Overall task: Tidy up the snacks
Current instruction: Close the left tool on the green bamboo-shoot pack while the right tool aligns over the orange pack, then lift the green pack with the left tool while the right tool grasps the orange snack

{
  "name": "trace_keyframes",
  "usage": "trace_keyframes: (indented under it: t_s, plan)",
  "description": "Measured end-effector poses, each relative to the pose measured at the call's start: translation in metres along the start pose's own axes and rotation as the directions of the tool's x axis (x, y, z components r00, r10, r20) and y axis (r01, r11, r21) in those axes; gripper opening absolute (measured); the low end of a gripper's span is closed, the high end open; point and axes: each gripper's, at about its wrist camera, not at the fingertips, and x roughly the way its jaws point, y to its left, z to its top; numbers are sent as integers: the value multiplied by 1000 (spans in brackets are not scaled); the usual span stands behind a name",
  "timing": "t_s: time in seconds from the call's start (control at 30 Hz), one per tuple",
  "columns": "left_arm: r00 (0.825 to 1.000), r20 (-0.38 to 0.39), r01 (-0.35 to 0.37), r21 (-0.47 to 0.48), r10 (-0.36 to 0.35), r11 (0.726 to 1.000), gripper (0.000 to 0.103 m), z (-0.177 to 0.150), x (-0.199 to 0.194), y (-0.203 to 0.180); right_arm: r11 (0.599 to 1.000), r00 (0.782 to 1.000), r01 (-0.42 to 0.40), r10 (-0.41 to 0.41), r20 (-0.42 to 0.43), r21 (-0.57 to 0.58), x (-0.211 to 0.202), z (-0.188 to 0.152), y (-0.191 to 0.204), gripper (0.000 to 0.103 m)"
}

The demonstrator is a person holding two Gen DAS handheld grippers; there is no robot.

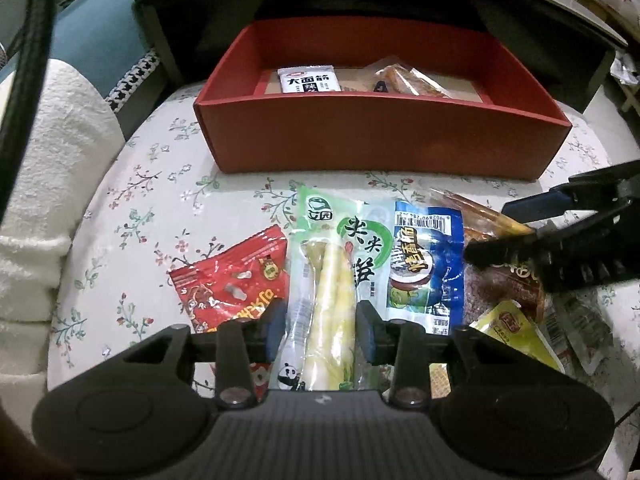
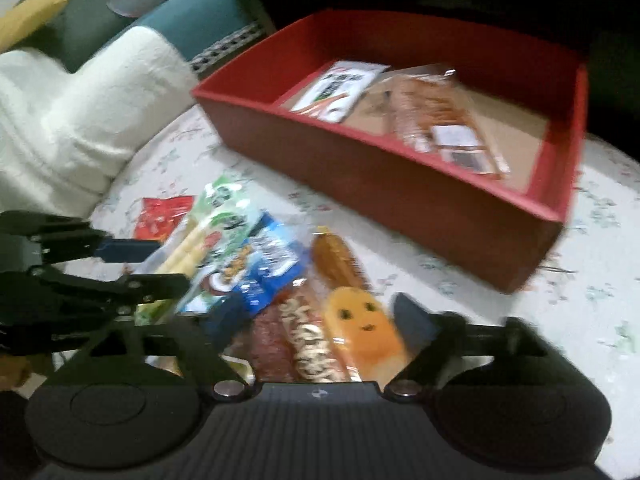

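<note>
- Landmark: red box sits at the far side of the floral tablecloth; everything else is placed relative to it.
- Inside the red box: a white-and-black snack pack at its left, an orange-brown wrapped snack to the right of that.
- In front of the red box, a row of loose snacks on the cloth: red packet leftmost, green bamboo-shoot pack next, blue packet touching its right edge, a dark brown pack and yellow packet further right.
- Left gripper is in front of the red box, jaws narrow and clamped on the near end of the green bamboo-shoot pack, pads pressed to both sides.
- Right gripper is in front of the red box's right half, over the right end of the row; view blurred.
- Right jaws stand partway apart, straddling the dark brown pack and an orange cartoon-face snack; pads not seen pressing either.
- White cushion lies left of the red box.
</note>
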Motion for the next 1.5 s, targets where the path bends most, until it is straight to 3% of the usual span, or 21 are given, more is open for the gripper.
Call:
trace_keyframes:
  t_s: [0.07,0.53,0.73,1.03,1.13,1.27,1.5]
  plan:
    - [1000,6,-16,24,16,1000,31,-1,-1,-4,999,1000,-17,17,10,39,-1,0,-9,46]
    - [999,40,9,-85,-6,996,26,3,-23,21,991,995,-88,82,65,102,-14,5,-14,27]
    - [996,88,29,-125,-18,992,26,4,-43,34,986,986,-133,121,118,103,-29,11,-8,12]
    - [996,86,41,-127,-30,991,26,7,-45,31,988,992,-101,92,82,118,-16,8,-11,11]
    - [996,76,57,-133,-47,989,26,8,-42,29,978,987,-155,147,64,143,-10,9,-14,13]
    - [997,64,56,-116,-49,992,26,9,-38,22,985,993,-116,112,40,125,6,10,-6,20]
    - [996,69,66,-124,-58,990,26,7,-39,21,980,989,-142,133,65,142,-2,12,-5,14]
